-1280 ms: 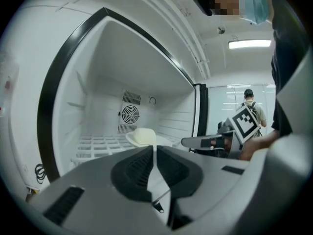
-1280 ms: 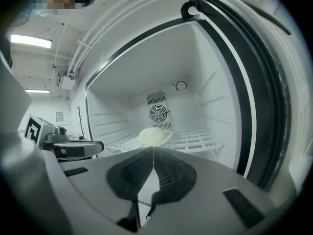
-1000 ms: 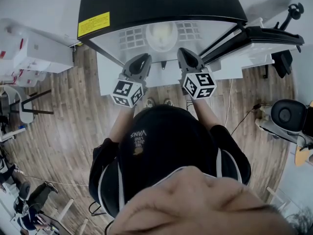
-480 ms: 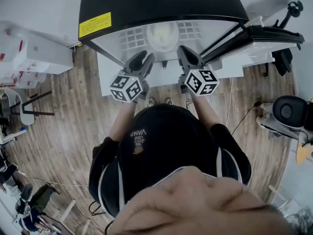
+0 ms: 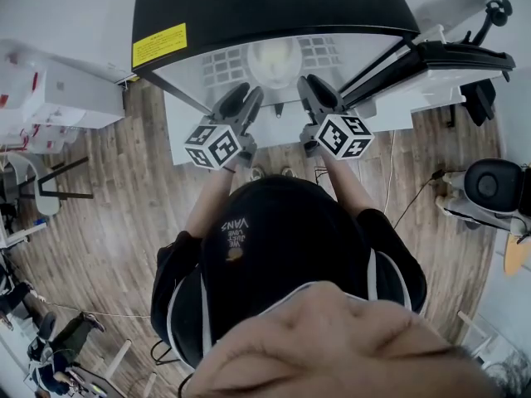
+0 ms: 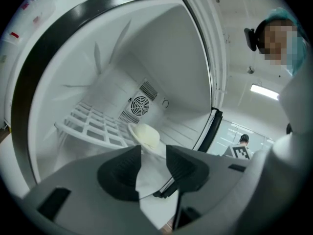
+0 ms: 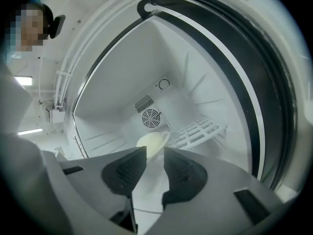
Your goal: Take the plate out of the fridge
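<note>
Wood-floored room; open fridge (image 5: 274, 7) with a white interior. The pale plate (image 5: 274, 56) lies deep inside by the wire rack (image 6: 93, 126), before the fan vent (image 7: 150, 118). Left hand-held gripper (image 5: 245, 98) and right hand-held gripper (image 5: 314, 89) stand at the doorway, jaws opening, nothing between them. Plate probably stiff, smooth and breakable: pinch opposite rim edges. Yellow label (image 5: 159, 41) illegible; cap (image 5: 274, 247) reads "VANS".
</note>
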`<state>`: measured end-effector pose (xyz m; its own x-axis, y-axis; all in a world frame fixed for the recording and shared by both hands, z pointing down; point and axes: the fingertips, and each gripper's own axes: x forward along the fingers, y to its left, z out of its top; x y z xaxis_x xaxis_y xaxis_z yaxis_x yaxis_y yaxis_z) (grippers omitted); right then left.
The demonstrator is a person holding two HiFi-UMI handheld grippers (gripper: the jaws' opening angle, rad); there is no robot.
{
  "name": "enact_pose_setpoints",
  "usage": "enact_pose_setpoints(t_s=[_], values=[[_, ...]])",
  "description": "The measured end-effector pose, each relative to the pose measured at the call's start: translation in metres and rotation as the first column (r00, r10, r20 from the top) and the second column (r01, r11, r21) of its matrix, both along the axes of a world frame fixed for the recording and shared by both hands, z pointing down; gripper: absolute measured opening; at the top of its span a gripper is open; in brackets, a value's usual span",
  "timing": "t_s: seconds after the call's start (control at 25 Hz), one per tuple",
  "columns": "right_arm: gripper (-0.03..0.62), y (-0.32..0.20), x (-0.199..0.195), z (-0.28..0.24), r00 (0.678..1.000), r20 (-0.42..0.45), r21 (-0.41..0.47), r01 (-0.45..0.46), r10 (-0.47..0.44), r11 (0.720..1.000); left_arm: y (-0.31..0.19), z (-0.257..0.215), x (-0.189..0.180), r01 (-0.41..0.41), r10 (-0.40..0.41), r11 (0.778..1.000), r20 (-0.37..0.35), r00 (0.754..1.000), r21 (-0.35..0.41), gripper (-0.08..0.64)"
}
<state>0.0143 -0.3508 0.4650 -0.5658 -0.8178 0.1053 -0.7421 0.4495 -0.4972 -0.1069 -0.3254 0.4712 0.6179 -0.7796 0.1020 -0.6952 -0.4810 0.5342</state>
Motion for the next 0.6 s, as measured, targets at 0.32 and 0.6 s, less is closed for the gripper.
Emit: enact_pose_setpoints(t_s=[0.32, 0.6], values=[[0.178, -0.005, -0.008, 0.005, 0.975, 0.219, -0.115, 0.051, -0.025, 0.992, -0.006, 0.0, -0.001, 0.004, -0.008, 0.999, -0.086, 0.996, -0.049, 0.143], [0.184, -0.01, -0.018, 0.008, 0.949, 0.313, -0.186, 0.094, -0.032, 0.978, -0.012, 0.003, 0.004, 0.001, -0.022, 0.993, -0.178, 0.984, -0.119, 0.143]])
